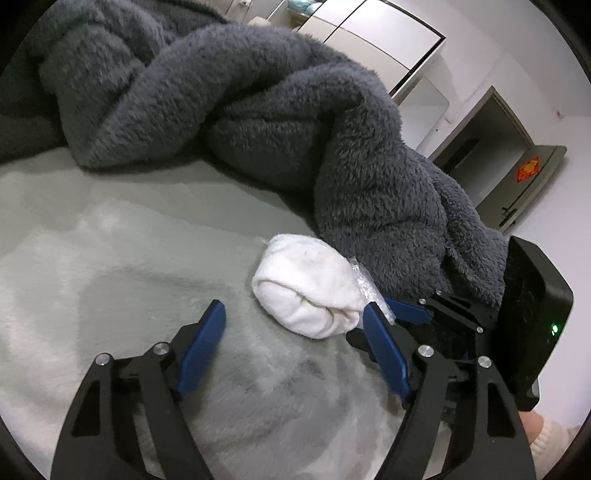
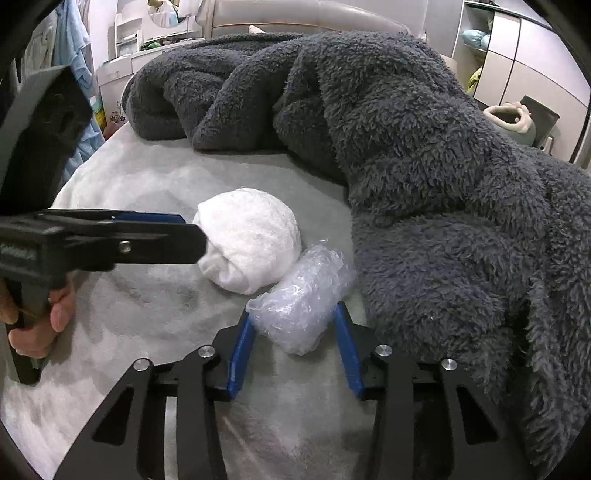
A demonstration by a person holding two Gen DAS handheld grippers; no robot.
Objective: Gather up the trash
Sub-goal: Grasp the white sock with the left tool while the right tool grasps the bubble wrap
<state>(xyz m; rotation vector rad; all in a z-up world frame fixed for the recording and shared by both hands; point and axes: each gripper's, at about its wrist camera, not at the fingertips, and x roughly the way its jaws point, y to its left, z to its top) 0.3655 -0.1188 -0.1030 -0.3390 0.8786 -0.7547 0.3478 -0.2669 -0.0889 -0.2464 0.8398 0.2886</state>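
A white rolled cloth bundle lies on the light bed sheet. A crumpled clear plastic wrap lies right beside it; only its edge shows in the left wrist view. My left gripper is open, its fingers just short of the white bundle. It shows from the side in the right wrist view, tips touching the bundle. My right gripper is open with its blue fingers on either side of the plastic wrap, not closed on it. It also shows in the left wrist view.
A big dark grey fleece blanket is heaped along the back and right of the bed, close to the wrap. Beyond it stand a wardrobe, a door and a headboard. Shelves with clutter stand at the far left.
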